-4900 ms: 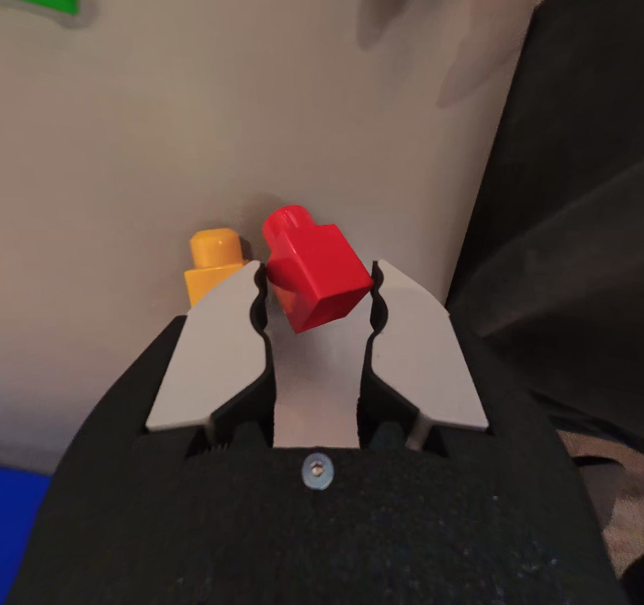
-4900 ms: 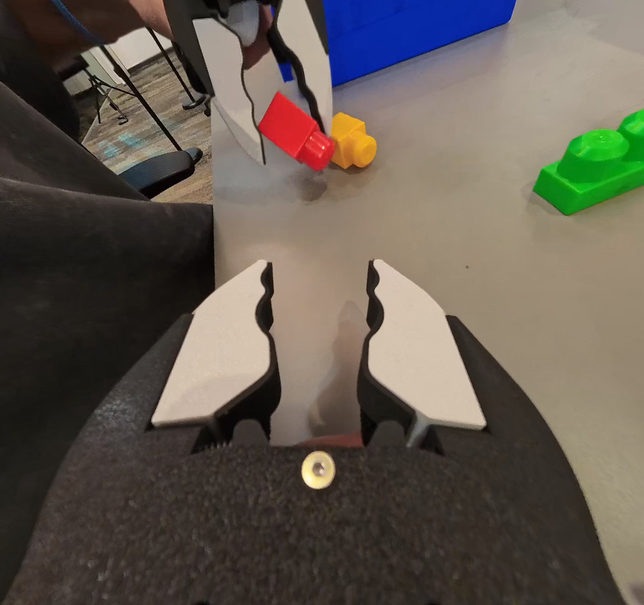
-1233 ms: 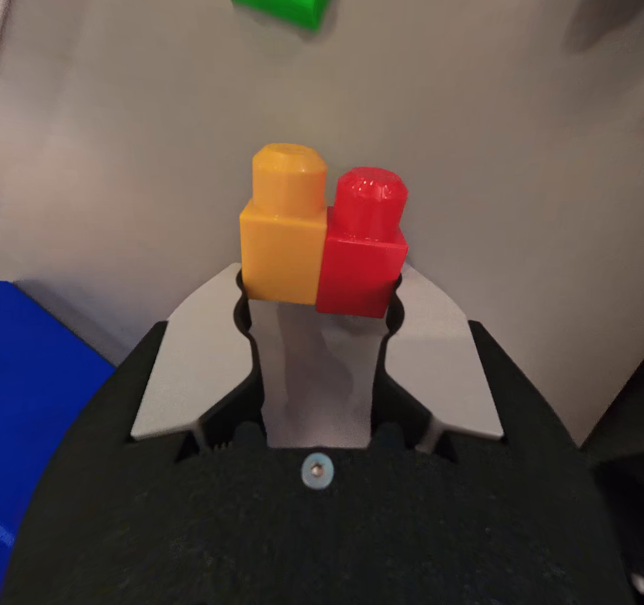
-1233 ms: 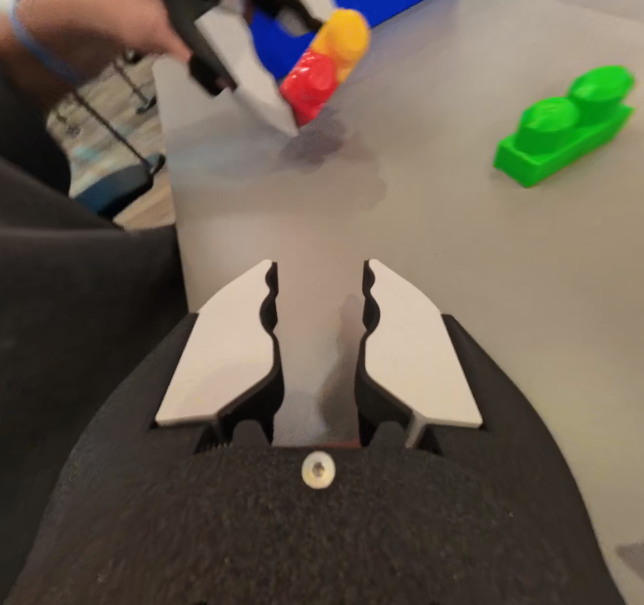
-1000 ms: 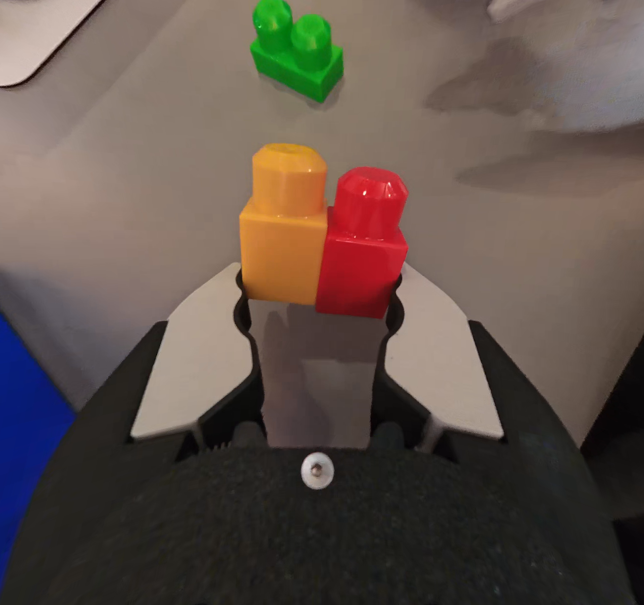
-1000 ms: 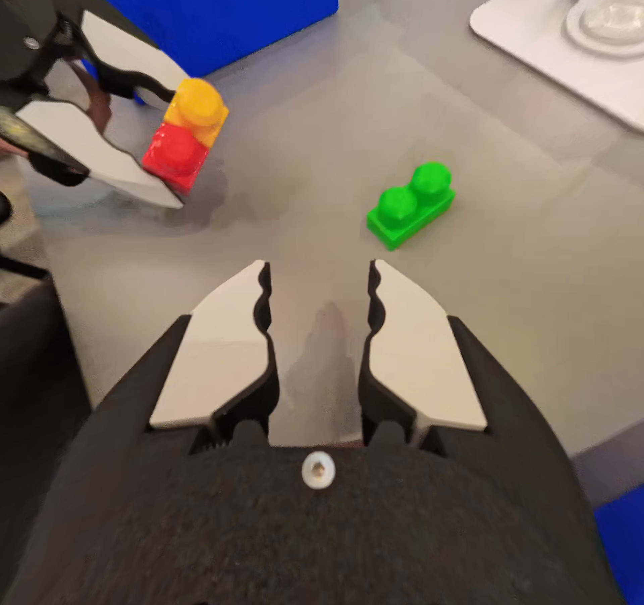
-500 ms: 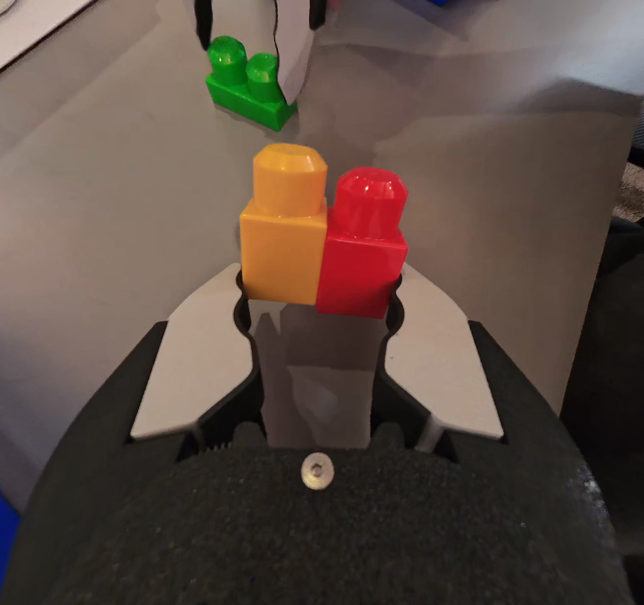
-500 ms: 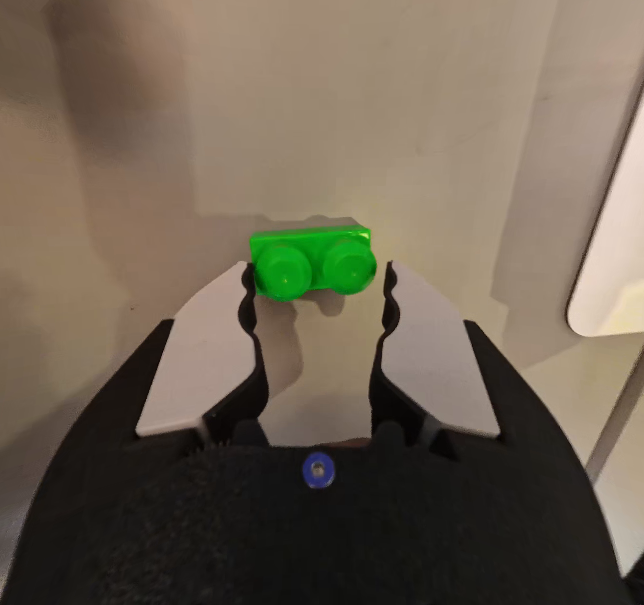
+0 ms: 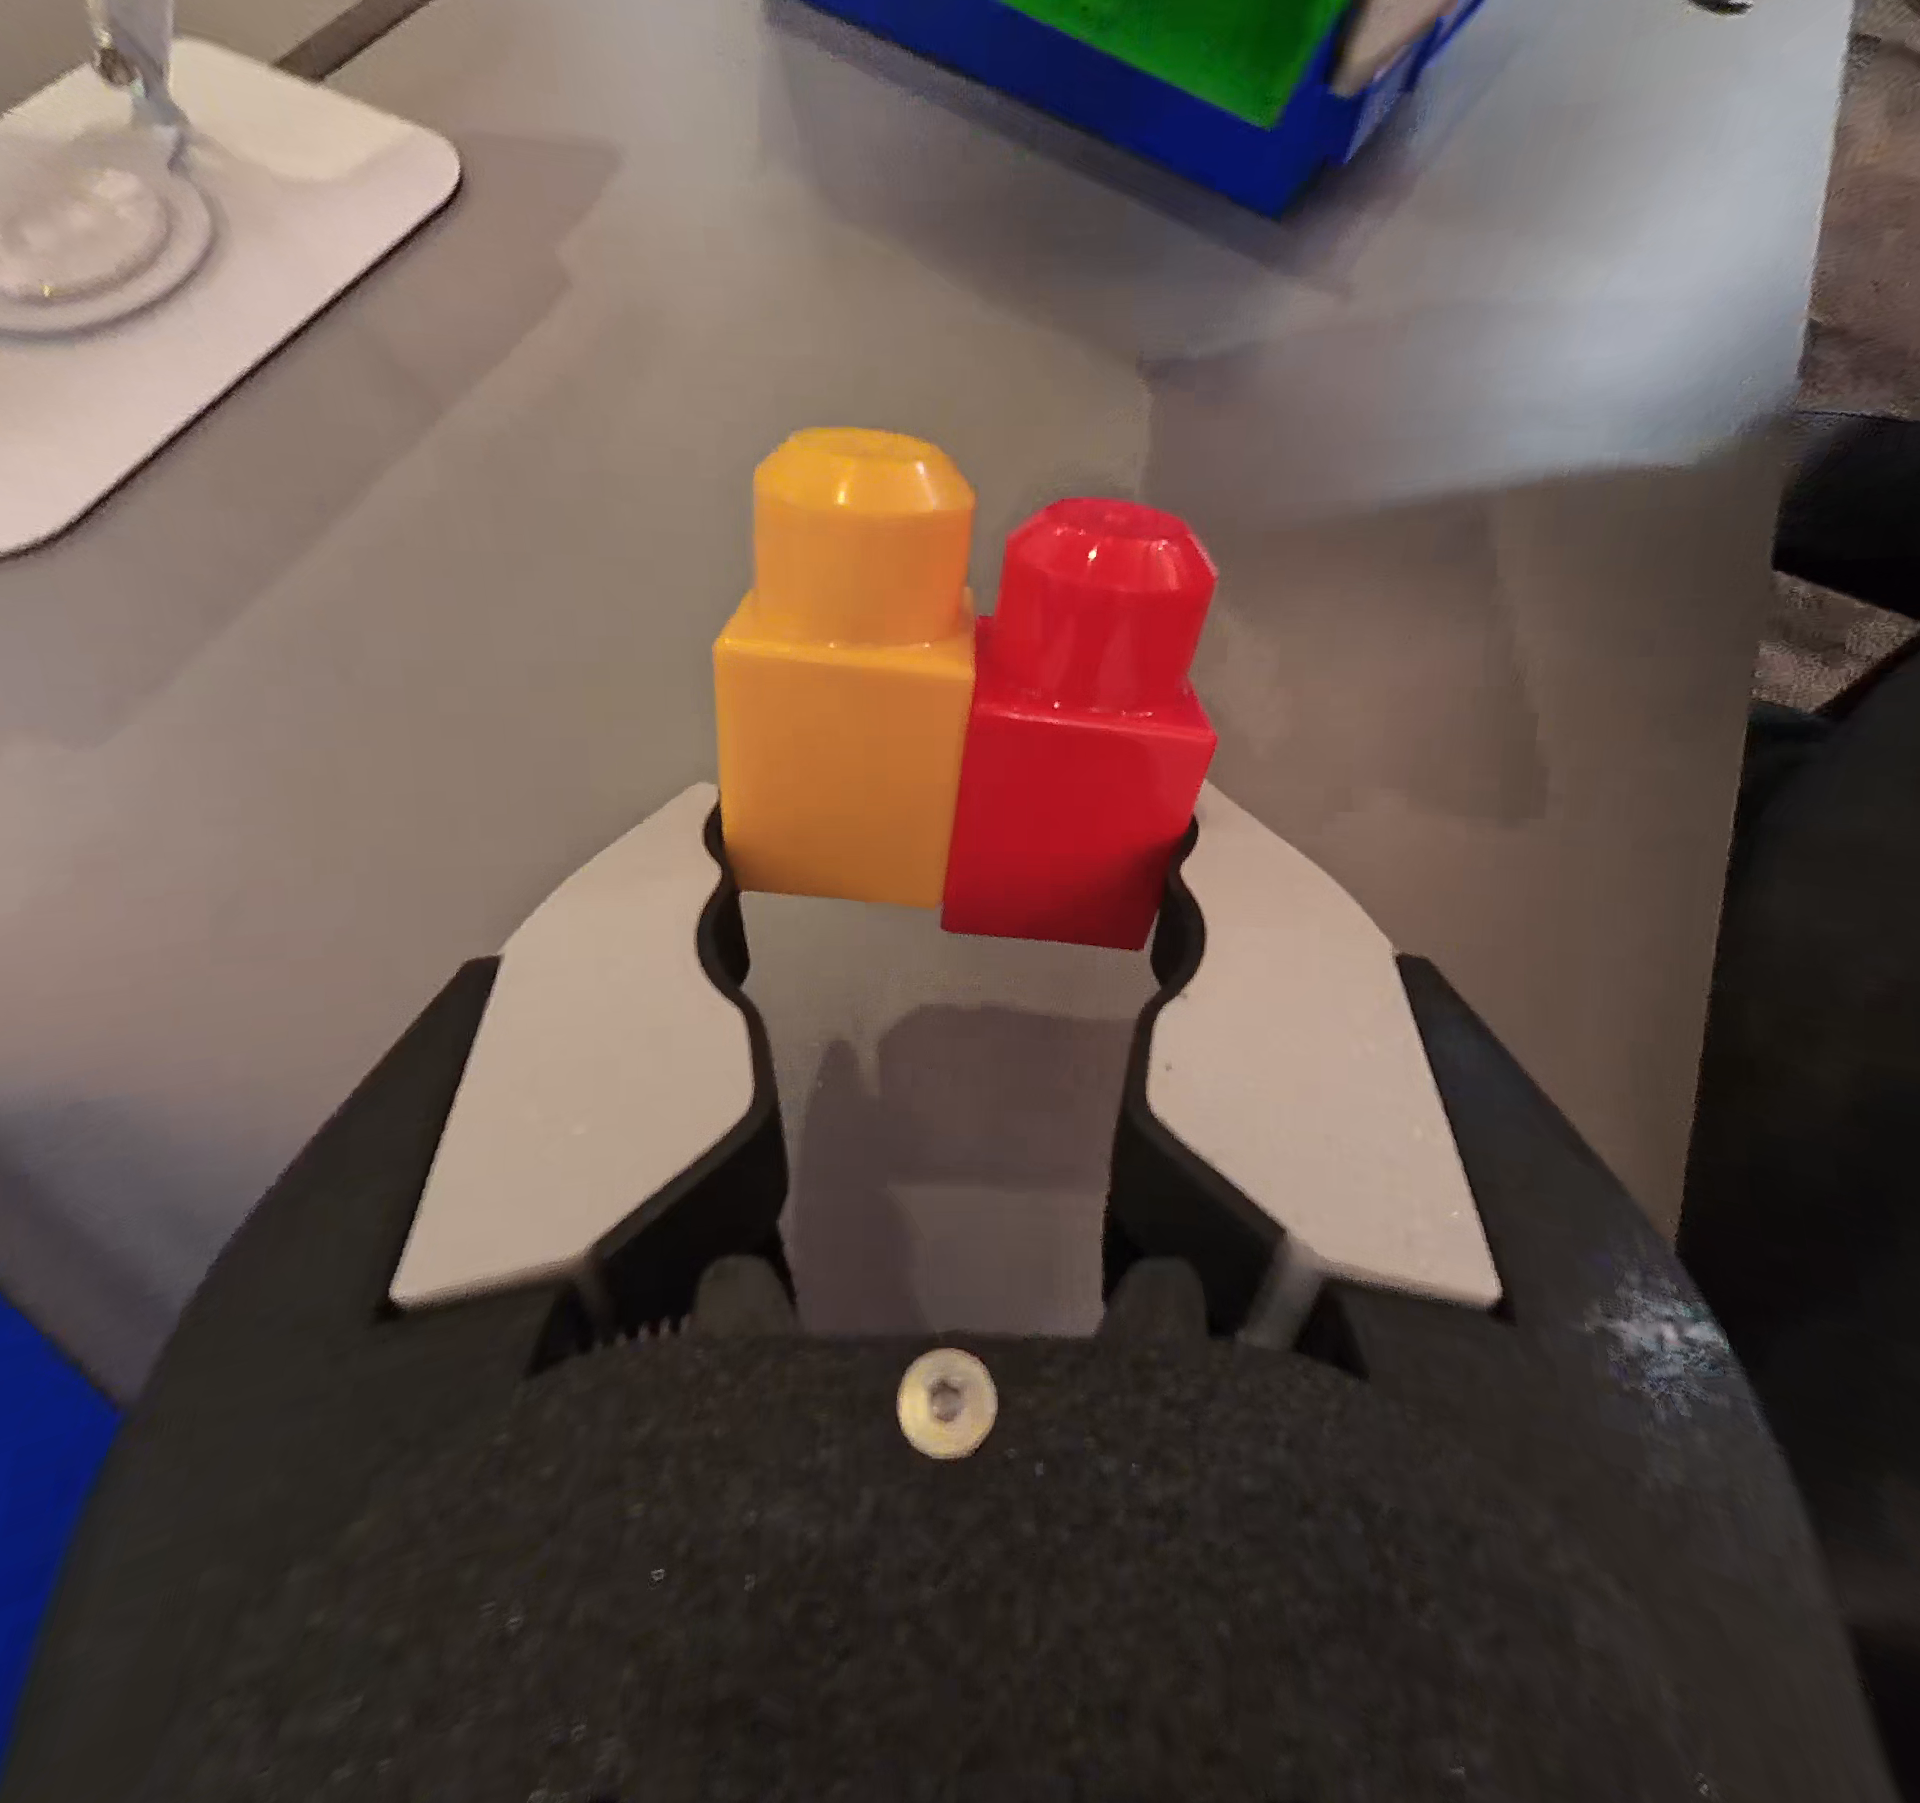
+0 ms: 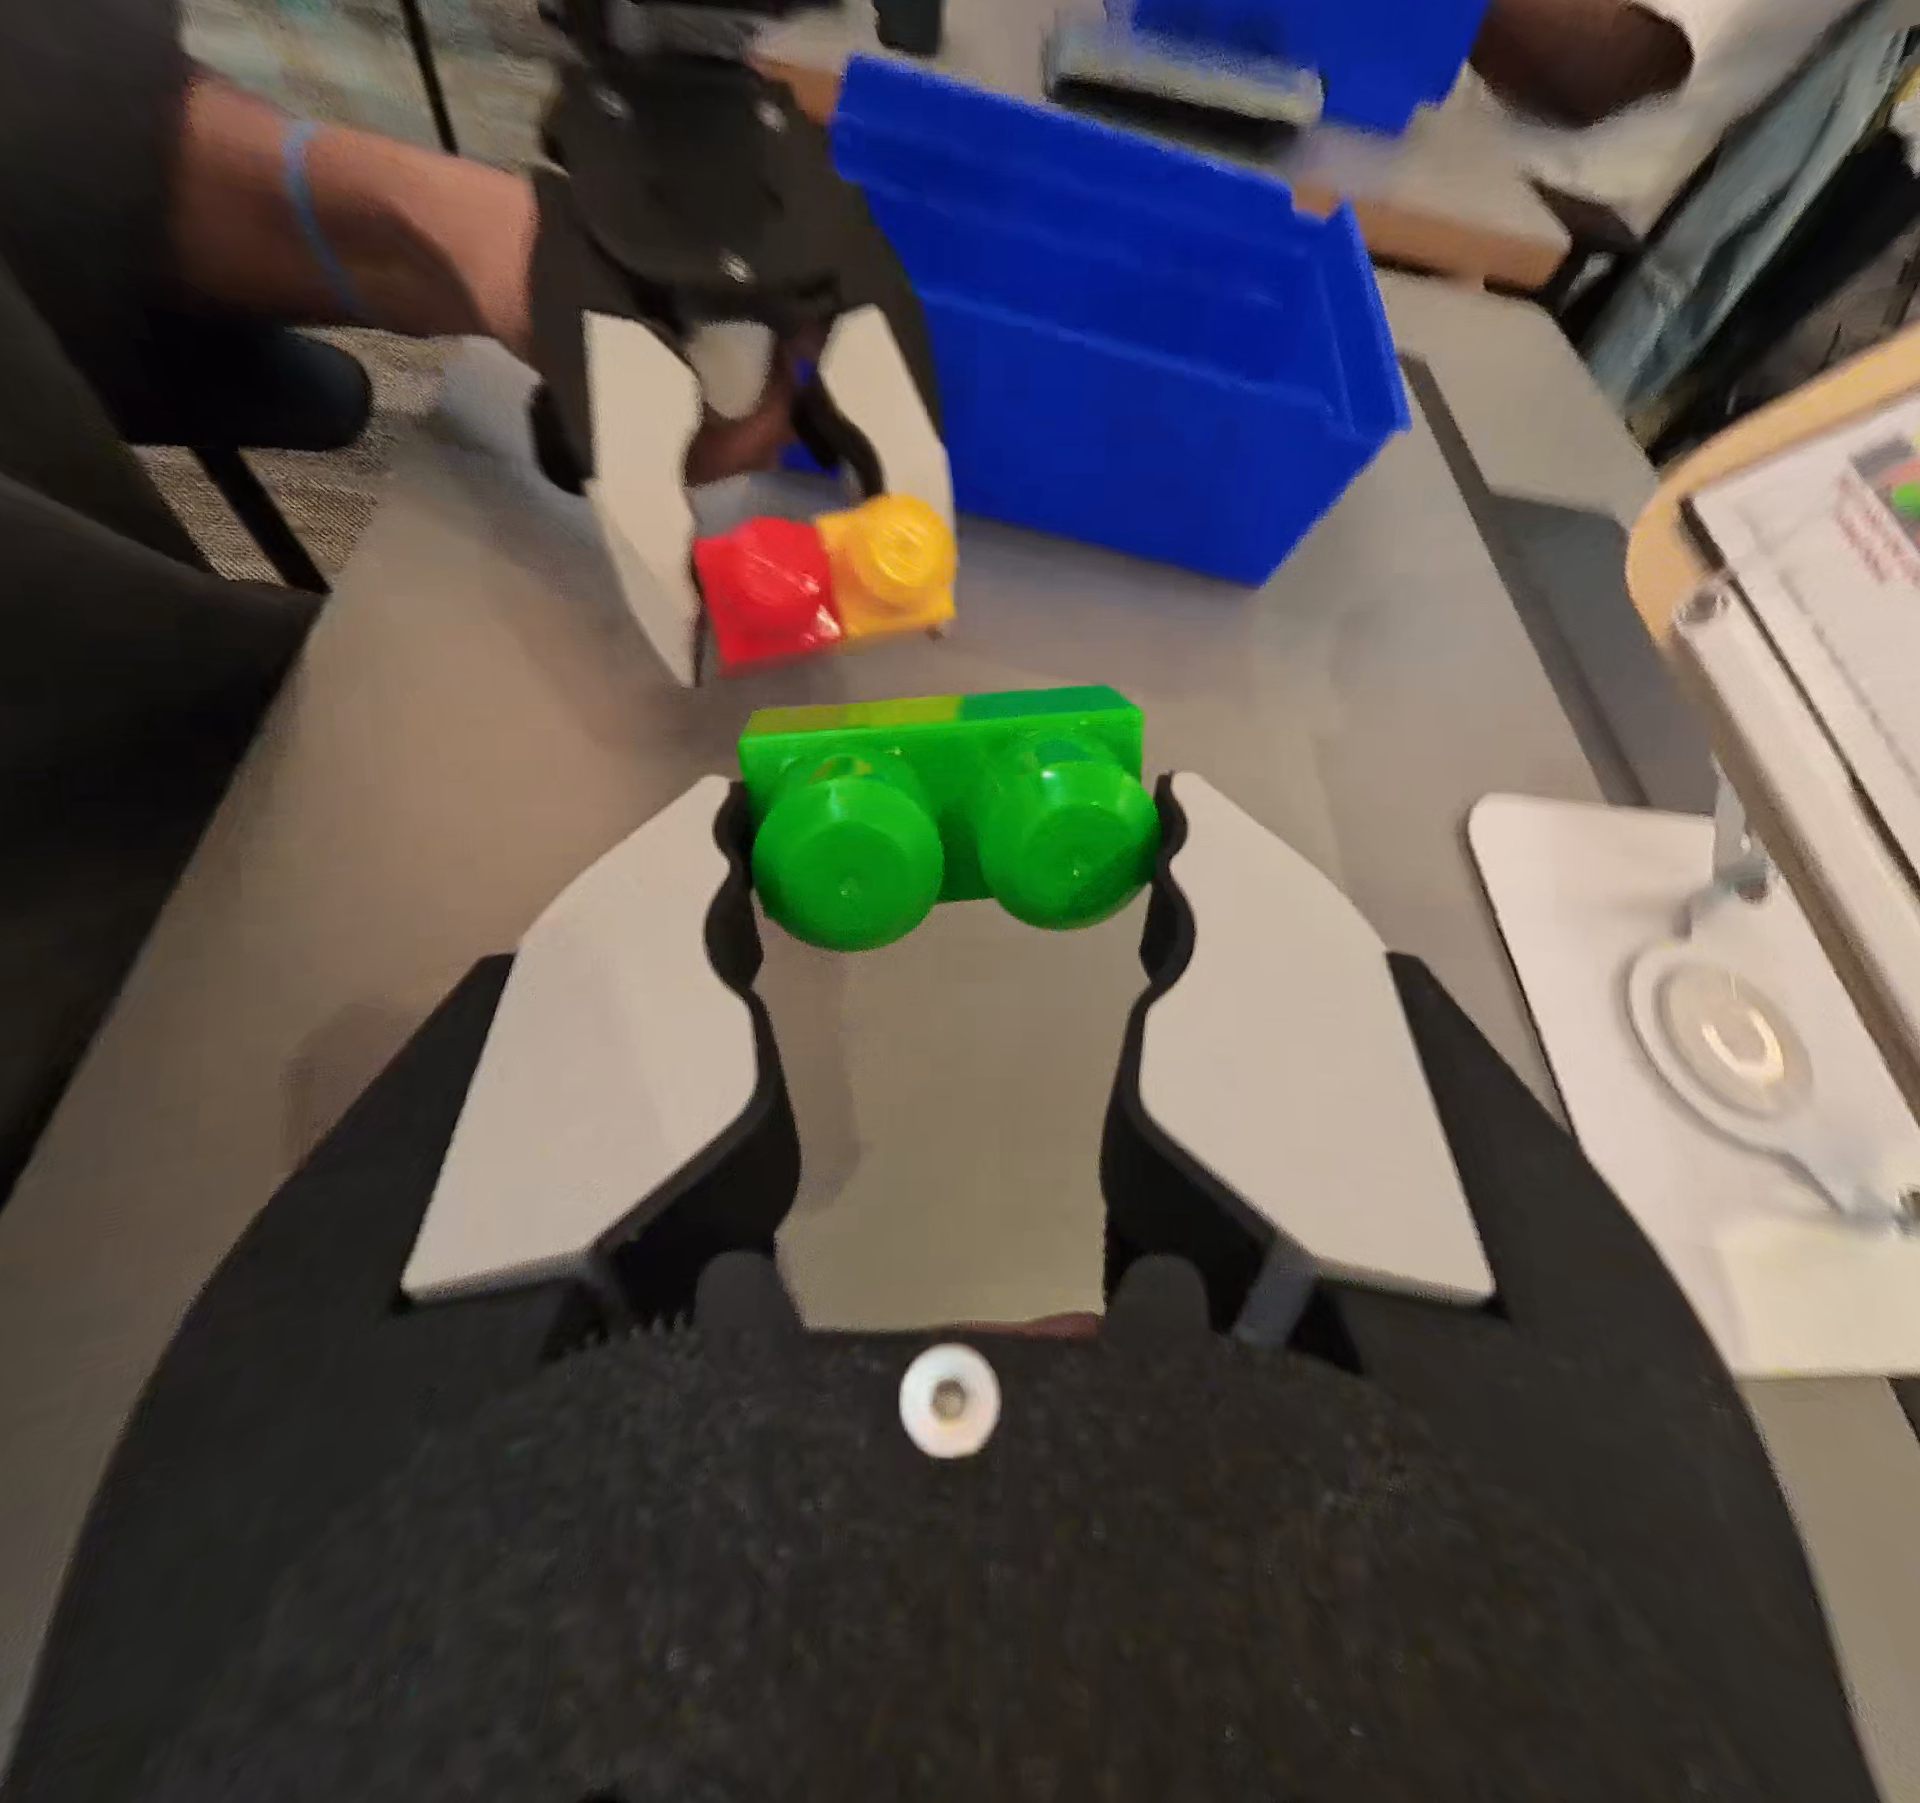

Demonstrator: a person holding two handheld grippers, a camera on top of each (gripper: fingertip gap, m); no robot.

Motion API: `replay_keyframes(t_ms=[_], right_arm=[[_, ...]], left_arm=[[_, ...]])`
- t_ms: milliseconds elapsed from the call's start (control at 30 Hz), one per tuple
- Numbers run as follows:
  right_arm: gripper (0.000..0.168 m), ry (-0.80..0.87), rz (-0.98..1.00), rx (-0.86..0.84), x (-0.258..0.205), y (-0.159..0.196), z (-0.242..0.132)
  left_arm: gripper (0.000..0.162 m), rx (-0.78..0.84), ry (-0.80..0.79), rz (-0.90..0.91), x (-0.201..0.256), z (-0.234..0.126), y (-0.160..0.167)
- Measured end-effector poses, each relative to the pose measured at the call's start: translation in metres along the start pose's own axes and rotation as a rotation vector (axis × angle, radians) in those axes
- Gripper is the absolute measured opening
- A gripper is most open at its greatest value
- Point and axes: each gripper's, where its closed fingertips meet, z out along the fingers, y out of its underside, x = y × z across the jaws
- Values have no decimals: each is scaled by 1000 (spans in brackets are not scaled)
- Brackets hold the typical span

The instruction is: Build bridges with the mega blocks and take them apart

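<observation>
Our left gripper (image 9: 956,849) is clamped on two single-stud blocks side by side, the yellow block (image 9: 847,704) against one finger and the red block (image 9: 1081,766) against the other, studs pointing away from the camera. Our right gripper (image 10: 951,860) is closed on the ends of the green two-stud block (image 10: 951,818), lifted off the grey tabletop (image 10: 436,818) with its studs facing the wrist camera. From the right wrist view the pair sits just beyond the green block, near the blue bin (image 10: 1132,351).

We judge the next move is pressing the green block over both studs to span them. The risk lies in the pair itself: only the squeeze from the sides keeps the two blocks together, and the red one sits slightly lower than the yellow. A push on uneven studs could pop one block out or twist the pair. The green block's hollow underside must also face the studs, so we may need to turn our wrists.

In the left wrist view the green block is cut off at the top edge. The right view is smeared with motion, and the bin's contents are not visible.
</observation>
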Motion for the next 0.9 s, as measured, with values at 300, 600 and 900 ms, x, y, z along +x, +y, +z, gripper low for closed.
replay_keyframes(t_ms=[300, 600, 900], right_arm=[[72, -69, -162, -98, -24, -9, 33], [72, -102, -102, -85, -30, -1, 38], [72, -151, -89, -113, -41, 4, 36]], left_arm=[[76, -66, 12, 187, 11, 22, -28], [75, -9, 55, 139, 21, 25, -31], [75, -31, 50, 183, 29, 30, -27]])
